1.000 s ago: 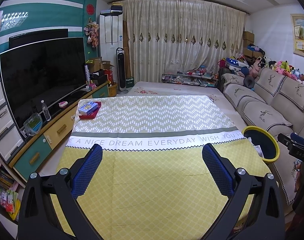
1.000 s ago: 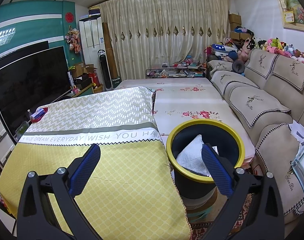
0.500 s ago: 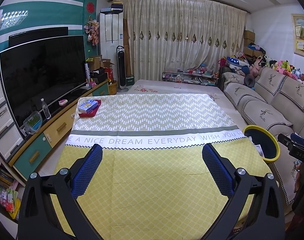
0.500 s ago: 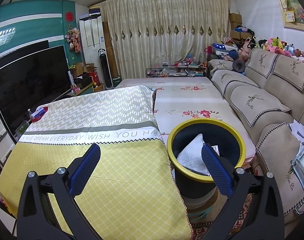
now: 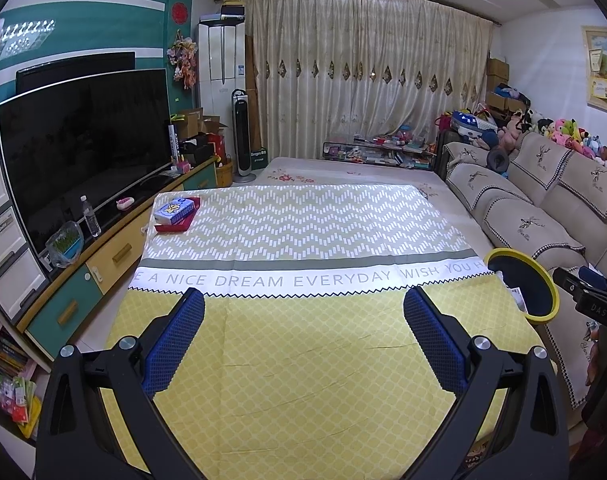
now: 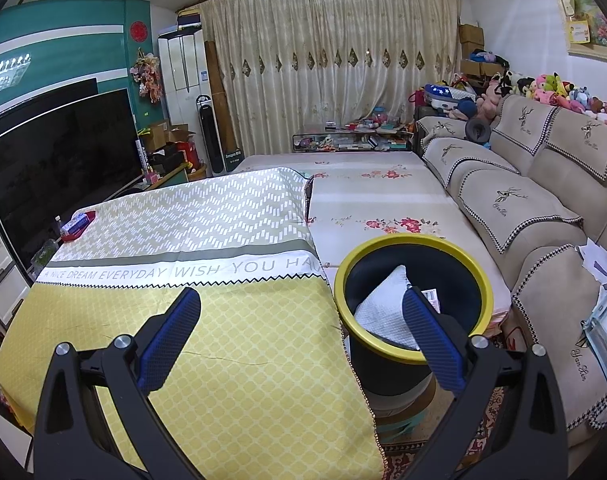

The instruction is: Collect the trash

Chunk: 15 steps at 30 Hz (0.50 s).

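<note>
Your yellow patterned cloth point(image 5: 303, 360) covers the counter, its near edge cut off at frame bottom. Yellow-rimmed round bin point(image 6: 415, 304), lower right, holds crumpled white paper point(image 6: 383, 304), partly hidden. Left gripper point(image 5: 303, 336) and right gripper point(image 6: 301, 328): both wide, empty.

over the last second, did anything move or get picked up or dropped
Almost nothing changed. The left gripper drifted slightly, so its view of the table shifted a little; the right gripper barely moved. Both have their fingers wide open and empty, as before. Nothing was picked up or dropped. The white wad lies in the yellow-rimmed bin beside the table, and the blue box sits on its red tray, unchanged.
</note>
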Available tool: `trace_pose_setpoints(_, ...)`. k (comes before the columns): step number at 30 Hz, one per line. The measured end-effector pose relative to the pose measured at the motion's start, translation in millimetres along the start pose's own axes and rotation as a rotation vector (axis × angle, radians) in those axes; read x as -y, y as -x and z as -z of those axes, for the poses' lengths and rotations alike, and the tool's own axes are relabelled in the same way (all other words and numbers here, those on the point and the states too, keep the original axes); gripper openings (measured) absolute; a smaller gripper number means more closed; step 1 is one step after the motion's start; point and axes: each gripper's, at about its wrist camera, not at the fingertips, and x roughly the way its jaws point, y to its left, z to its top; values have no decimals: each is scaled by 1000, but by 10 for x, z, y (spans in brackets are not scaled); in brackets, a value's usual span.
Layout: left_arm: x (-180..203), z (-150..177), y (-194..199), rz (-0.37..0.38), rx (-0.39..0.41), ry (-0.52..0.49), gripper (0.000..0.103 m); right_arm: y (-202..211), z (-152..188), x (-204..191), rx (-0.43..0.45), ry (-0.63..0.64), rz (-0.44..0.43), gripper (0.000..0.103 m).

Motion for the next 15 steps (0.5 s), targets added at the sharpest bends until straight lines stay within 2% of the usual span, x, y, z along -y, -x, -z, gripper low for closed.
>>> trace_pose_setpoints(15,-14,15,-88,5,-27,2,98,-32,17,5,-6,0,-2,96)
